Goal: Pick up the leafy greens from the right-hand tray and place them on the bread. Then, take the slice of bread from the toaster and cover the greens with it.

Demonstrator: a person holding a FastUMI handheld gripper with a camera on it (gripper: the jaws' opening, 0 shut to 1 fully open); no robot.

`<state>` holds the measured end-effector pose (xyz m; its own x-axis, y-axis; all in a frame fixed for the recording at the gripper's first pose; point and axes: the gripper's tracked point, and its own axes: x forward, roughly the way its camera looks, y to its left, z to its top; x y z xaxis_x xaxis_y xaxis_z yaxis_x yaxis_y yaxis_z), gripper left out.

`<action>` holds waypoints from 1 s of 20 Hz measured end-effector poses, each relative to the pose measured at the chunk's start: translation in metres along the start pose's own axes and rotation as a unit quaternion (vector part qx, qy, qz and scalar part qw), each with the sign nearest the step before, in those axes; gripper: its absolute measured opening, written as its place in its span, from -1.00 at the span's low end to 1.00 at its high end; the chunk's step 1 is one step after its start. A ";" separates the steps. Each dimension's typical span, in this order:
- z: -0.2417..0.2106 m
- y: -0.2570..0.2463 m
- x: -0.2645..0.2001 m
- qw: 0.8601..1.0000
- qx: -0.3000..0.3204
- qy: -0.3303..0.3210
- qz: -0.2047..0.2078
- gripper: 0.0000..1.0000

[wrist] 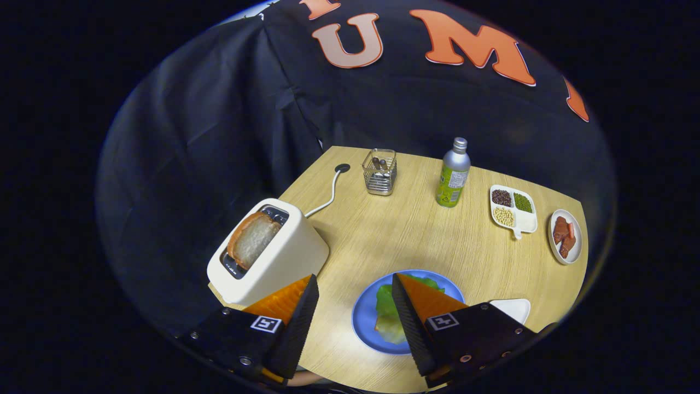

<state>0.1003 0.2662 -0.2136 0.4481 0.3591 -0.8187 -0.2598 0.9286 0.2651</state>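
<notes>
My gripper (354, 282) is open, its fingers spread wide with nothing between them. Under the right finger lies a blue plate (363, 317) with leafy greens (387, 306) lying on a slice of bread (381, 324), partly hidden by that finger. Just beyond the left finger stands a cream toaster (279, 257) with a bread slice (252, 239) sticking up out of its slot. A white tray (514, 307) peeks out to the right of the right finger.
Across the wooden table (394, 230) stand a glass cup of utensils (379, 171), a silver bottle (453, 174), a divided white dish of beans (512, 209) and a small plate of meat (565, 236). The toaster's white cord (328, 197) runs to a hole at the back.
</notes>
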 end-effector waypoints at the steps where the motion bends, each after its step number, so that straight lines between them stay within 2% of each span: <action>1: 0.003 0.011 -0.002 1.000 0.005 0.006 0.005 0.67; 4: 0.012 0.048 -0.001 0.999 0.021 0.019 0.028 0.72; 10: 0.030 0.095 0.011 0.999 0.017 0.037 0.027 0.74; 13: 0.029 0.115 0.021 0.997 0.023 0.071 0.031 0.64; 20: 0.025 0.139 0.060 0.993 0.014 0.120 0.007 0.50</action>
<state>0.1126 0.4193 -0.2133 0.2272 0.3427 -0.9116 -0.2403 0.9268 0.2886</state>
